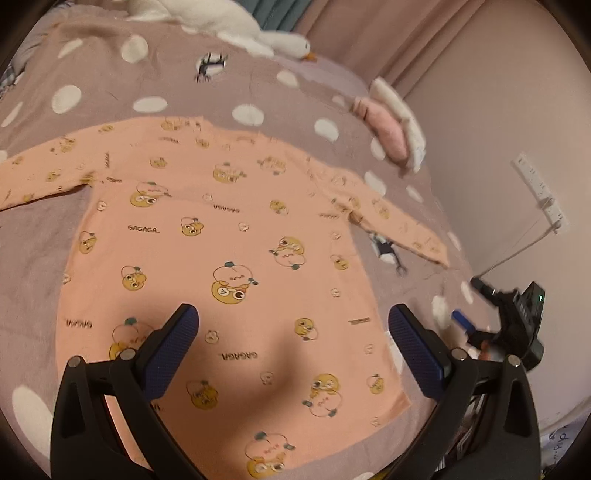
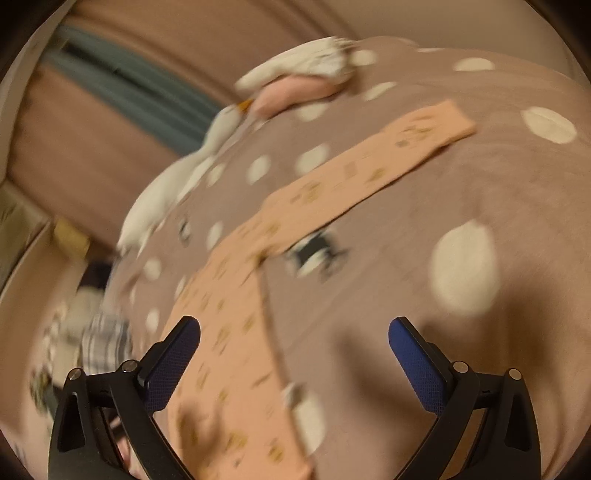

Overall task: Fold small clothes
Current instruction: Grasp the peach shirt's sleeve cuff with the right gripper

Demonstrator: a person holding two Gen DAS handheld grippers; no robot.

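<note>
A small peach long-sleeved shirt with yellow cartoon prints lies flat on the bed, both sleeves spread out. My left gripper is open and empty, hovering over the shirt's lower body. In the left wrist view the right gripper shows at the shirt's right side. In the right wrist view, which is blurred, my right gripper is open and empty above the shirt's side edge, with the right sleeve stretching away ahead.
The bedspread is mauve with white dots. A folded pink and white pile lies at the far right of the bed. A white plush goose lies at the head. The bed's edge and wall are to the right.
</note>
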